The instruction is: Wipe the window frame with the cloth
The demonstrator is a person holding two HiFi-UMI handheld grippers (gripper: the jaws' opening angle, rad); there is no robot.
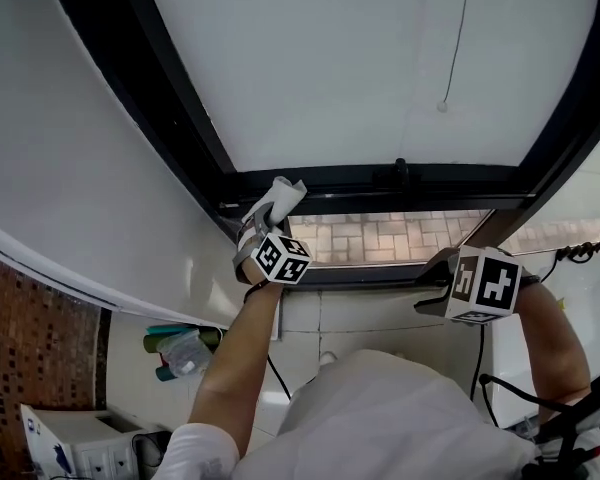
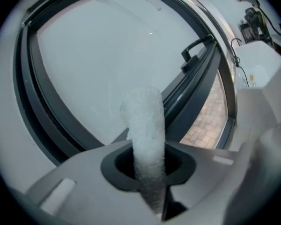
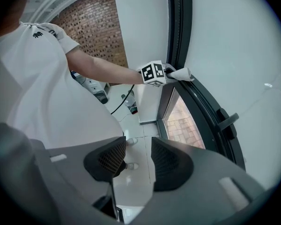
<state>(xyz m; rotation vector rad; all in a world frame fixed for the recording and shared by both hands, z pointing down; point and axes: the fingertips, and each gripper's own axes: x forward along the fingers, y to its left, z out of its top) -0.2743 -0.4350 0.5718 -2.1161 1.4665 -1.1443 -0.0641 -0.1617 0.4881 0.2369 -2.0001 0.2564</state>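
My left gripper [image 1: 264, 220] is shut on a rolled white cloth [image 1: 282, 198], whose free end touches the black window frame [image 1: 310, 181] at its lower left corner. In the left gripper view the cloth [image 2: 145, 130] stands up between the jaws of the left gripper [image 2: 148, 167], in front of the frame [image 2: 187, 100] and the pale pane. My right gripper [image 1: 436, 280] hangs lower right, just under the frame's bottom rail. Its jaws [image 3: 133, 161] stand open with nothing between them. The right gripper view also shows the left gripper [image 3: 153, 73] and cloth [image 3: 180, 74] against the frame [image 3: 179, 27].
A window handle [image 1: 401, 171] sits on the bottom rail. Brick paving [image 1: 400, 235] shows through the opening below. Down on the floor lie rolled items and bottles [image 1: 180, 350], a white box [image 1: 80, 450] and cables [image 1: 277, 376]. A brick wall [image 1: 35, 348] is at left.
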